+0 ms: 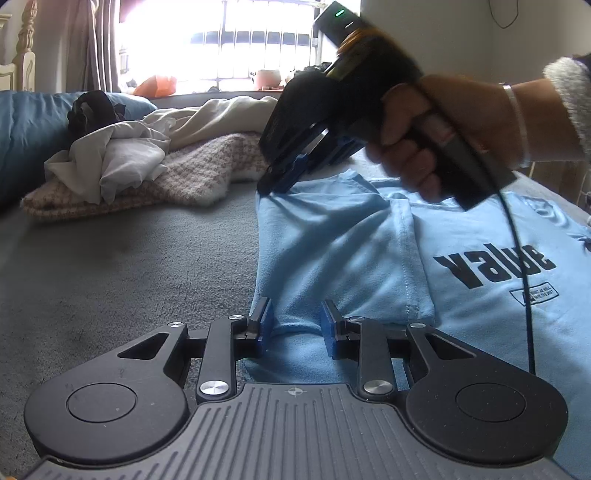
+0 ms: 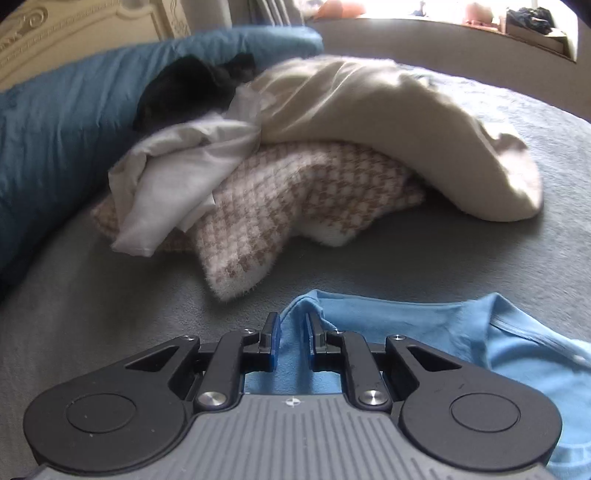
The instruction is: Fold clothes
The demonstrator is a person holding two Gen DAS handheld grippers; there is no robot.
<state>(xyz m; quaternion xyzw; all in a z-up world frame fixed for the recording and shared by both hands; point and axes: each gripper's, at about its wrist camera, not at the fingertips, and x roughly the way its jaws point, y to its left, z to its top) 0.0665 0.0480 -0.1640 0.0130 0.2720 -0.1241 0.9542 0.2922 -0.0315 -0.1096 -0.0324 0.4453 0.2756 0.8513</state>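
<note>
A light blue T-shirt with black "value" print lies flat on the grey bed cover, one sleeve folded in over the body. My left gripper sits at the shirt's near left edge, its jaws narrowly apart and pinching a raised fold of the fabric. A hand holds my right gripper at the shirt's far left corner, where creases fan out from its tip. In the right wrist view the shirt tents up between the right gripper, which is shut on that corner.
A loose pile of clothes lies just beyond the shirt: a houndstooth knit, white and cream pieces, a black one. A blue pillow and a carved headboard are at the left. A black cable hangs over the shirt.
</note>
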